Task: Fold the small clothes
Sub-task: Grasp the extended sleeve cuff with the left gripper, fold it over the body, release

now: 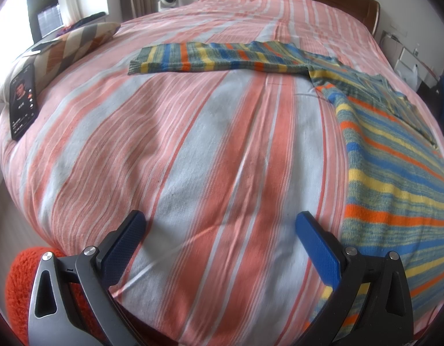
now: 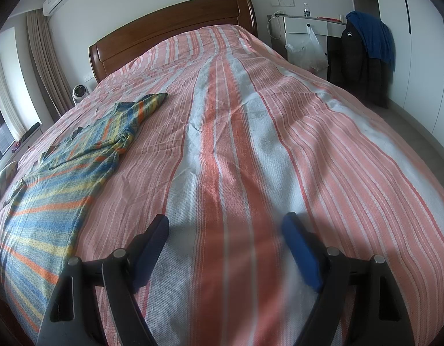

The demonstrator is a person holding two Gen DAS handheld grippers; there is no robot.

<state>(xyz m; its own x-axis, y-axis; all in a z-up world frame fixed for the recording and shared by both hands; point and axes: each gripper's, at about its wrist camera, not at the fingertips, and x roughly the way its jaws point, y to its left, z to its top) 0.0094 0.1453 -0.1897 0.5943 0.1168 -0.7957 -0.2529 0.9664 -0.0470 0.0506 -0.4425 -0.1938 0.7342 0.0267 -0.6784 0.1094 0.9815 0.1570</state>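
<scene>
at the near edge of the bed [image 1: 193, 144], both grippers hang over bare striped bedspread with nothing between their blue pads. the left gripper [image 1: 220, 220] stands released, jaws wide, its right-hand pad just beside the hem of the striped knit sweater [image 1: 389, 190] but not on it. the right gripper [image 2: 224, 223] is likewise released and empty, with the same sweater [image 2: 49, 190] off to its left, apart from its fingers. an orange fuzzy thing [image 1: 23, 276] shows below the left gripper at the bed's edge; what it is cannot be told.

the sweater lies spread flat between the two grippers, hem toward the near edge and neck farther up the bed. one sleeve [image 1: 198, 57] runs straight out across the bedspread in the left wrist view; the other sleeve [image 2: 148, 106] angles up toward the headboard [image 2: 175, 28] in the right wrist view, with some bunching where it meets the body.

judged from this, the folding has not yet begun: the garment is laid out, no part is turned over, and neither gripper holds cloth. the next move probably calls for each gripper to reach inward or forward to a sleeve or side edge, pinch a single layer of knit without catching the bedspread beneath, and carry it across the body.

farther off, a phone [image 1: 23, 101] rests against a patterned pillow [image 1: 75, 46] at the left, well apart from the sweater.
</scene>
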